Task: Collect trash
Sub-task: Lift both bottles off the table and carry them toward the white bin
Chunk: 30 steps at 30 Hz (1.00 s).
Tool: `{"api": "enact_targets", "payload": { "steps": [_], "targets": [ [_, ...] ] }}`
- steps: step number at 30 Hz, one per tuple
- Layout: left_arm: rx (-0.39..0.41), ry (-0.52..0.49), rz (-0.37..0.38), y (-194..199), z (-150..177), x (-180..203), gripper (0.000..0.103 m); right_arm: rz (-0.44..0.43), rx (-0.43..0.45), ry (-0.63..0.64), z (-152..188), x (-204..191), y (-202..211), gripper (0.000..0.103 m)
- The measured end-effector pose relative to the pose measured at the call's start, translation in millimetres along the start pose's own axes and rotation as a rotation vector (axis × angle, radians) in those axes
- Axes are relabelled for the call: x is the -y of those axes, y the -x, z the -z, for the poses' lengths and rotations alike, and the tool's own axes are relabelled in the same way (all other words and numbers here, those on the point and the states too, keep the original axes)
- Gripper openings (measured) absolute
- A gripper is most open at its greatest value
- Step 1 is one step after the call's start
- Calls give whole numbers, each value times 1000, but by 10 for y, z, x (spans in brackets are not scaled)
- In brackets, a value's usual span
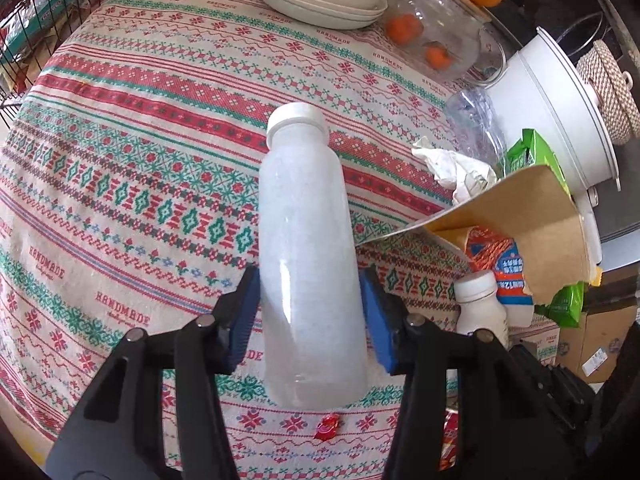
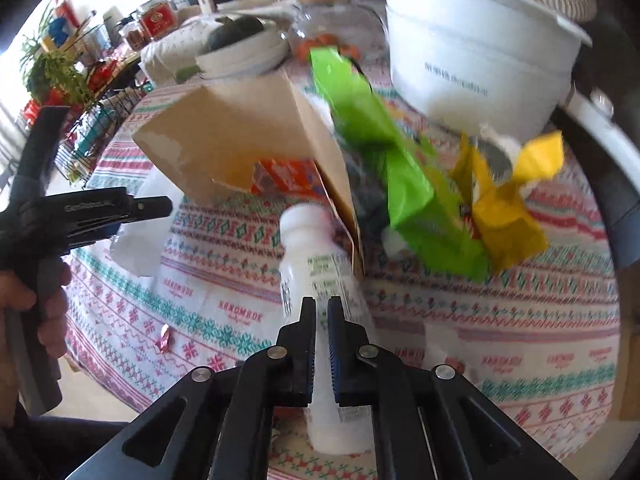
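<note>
My left gripper (image 1: 310,320) clamps its blue fingers (image 1: 244,312) on a frosted plastic bottle (image 1: 306,248) above the patterned desk (image 1: 140,160). My right gripper (image 2: 320,344) is clenched, fingers nearly together, over a small white bottle (image 2: 316,256) beside a cardboard piece (image 2: 240,140) and green wrapper (image 2: 404,176).

My frosted bottle (image 1: 308,256) stands upright, capped; at its 3 o'clock, a small white bottle (image 1: 480,304), cardboard (image 1: 520,216) and green wrappers (image 1: 532,152).
</note>
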State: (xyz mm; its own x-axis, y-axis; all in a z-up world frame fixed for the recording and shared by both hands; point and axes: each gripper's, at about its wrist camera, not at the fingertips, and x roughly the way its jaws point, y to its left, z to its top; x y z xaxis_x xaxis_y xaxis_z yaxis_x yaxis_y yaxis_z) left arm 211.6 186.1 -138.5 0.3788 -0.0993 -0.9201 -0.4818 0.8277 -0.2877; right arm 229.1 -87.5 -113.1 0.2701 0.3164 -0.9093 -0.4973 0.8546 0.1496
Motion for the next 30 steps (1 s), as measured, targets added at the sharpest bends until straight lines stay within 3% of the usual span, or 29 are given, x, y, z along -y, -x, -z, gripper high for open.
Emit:
{"api": "enact_targets", "payload": {
  "steps": [2,4,8,19,26,30],
  "targets": [
    [3,-47,-31,29,34,23,52,13,-1,-5,-6,-8,-10,35],
    [3,-77,-43,56,78,26,52,-2,-12,-41,-3,7,-49,46],
    [-13,-102,-49,67,102,-18,51,38,-34,-25,-46,-70,-196,54],
    [-5,-146,-79,15,115,63,51,53,-94,47,-83,-220,-428,58],
    [25,-154,-69,134,137,78,51,63,-60,60,-79,-296,-400,53],
    [56,-158,-48,286,149,80,51,56,-15,61,-22,-309,-175,53]
  ]
}}
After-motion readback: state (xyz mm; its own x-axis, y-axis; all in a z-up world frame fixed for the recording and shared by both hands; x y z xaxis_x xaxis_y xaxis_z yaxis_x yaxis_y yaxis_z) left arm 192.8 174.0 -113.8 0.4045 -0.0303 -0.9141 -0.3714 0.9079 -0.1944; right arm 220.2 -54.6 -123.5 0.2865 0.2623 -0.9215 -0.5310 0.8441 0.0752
